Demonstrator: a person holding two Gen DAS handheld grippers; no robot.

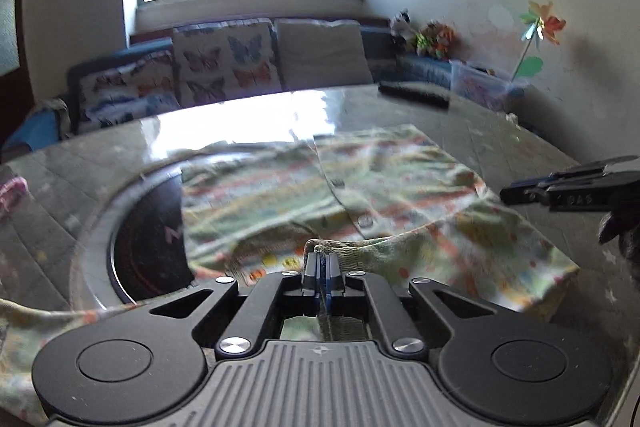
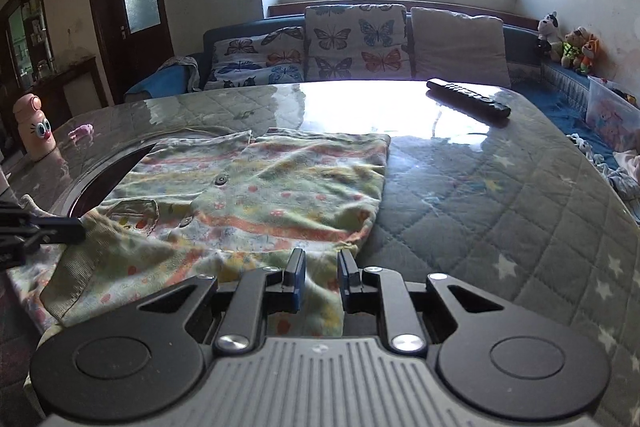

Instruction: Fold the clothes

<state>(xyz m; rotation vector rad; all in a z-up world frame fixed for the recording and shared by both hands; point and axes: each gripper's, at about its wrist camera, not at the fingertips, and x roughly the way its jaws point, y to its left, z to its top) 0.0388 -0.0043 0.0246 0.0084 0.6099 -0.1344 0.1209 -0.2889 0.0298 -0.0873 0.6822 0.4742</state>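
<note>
A pale green child's garment [image 1: 400, 187] [image 2: 280, 187] with orange stripes, small prints and buttons lies spread on the table. My left gripper [image 1: 322, 261] is shut on a ribbed edge of it, which bunches just past the fingertips. The right wrist view shows that gripper [image 2: 80, 229] at the left edge, at the garment's near left corner. My right gripper [image 2: 322, 267] stands over the garment's near right part with a narrow gap between its fingers. Fabric shows through the gap and is not pinched. In the left wrist view it [image 1: 506, 193] hovers at the garment's right side.
The table [image 2: 500, 207] has a glossy top over a quilted star cover. A round dark recess [image 1: 148, 251] lies partly under the garment's left side. A black remote [image 2: 468, 97] lies far right, a pink bottle [image 2: 36, 127] far left. A sofa with butterfly cushions [image 2: 352, 43] stands behind.
</note>
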